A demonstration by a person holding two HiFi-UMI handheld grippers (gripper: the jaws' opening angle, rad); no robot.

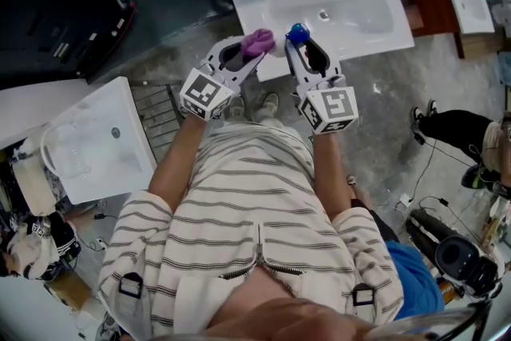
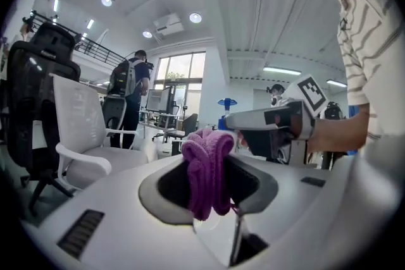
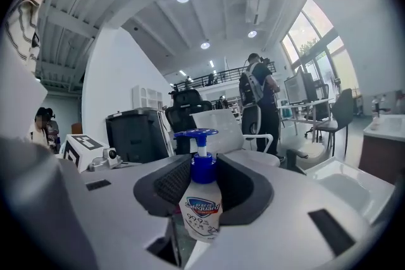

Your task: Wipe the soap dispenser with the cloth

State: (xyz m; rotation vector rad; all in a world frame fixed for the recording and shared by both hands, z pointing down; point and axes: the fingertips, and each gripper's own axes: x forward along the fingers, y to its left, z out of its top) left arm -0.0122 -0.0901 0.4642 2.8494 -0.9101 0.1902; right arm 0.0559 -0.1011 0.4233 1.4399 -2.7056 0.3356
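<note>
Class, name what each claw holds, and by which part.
Left claw: the purple cloth, pinched across its bunched middle. Right claw: the soap dispenser, upright, clamped at its blue collar.

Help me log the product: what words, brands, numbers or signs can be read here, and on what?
"Safeguard": brand on the label of the soap dispenser.
"99.9%": below the brand on the same label, only just readable.
Other print on that label: too small to read.
Square markers on the cubes: black-and-white patterns, no words.
</note>
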